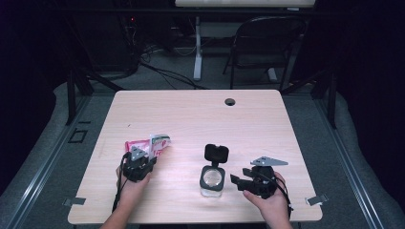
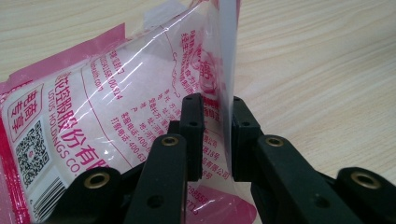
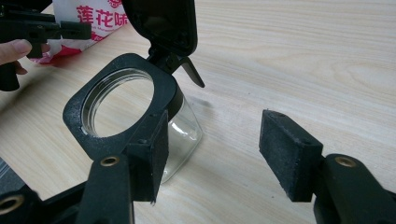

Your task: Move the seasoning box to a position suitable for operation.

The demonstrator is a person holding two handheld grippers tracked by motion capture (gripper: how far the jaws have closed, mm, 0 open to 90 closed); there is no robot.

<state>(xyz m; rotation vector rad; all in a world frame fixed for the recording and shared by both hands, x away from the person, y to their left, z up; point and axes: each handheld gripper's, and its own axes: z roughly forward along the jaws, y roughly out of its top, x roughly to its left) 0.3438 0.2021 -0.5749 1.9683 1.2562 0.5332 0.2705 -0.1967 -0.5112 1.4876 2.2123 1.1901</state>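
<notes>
Bag (image 1: pixel 154 143) sits at our left on the table (image 1: pixel 191 114): a clear pouch with pink print and white granular contents. Left gripper (image 1: pixel 149 160) has its jaws closed down on the thin upright edge of it, film pinched between the pads (image 2: pixel 194 135). Grip looks narrow, on film only, not on the bulk.

Centre: glass jar (image 1: pixel 212 183) stands upright, black square collar, hinged lid (image 1: pixel 216 153) flipped open and standing up behind the mouth. Well apart from the bag.

Right gripper (image 1: pixel 241 180) is just beside the jar, jaws spread wide, holding nothing. In the right gripper view one pad (image 3: pixel 152 158) is at the collar; we can't tell whether it touches.

Our read: the step is getting the bag over to the jar for a pour. To do it well:
- check the left pinch holds before lifting; film may slip under the contents' weight
- close the right gripper on the jar body or collar first, so the jar can't tip
- keep clear of the open lid
- bring the bag's opening over the mouth, tilt slowly
</notes>
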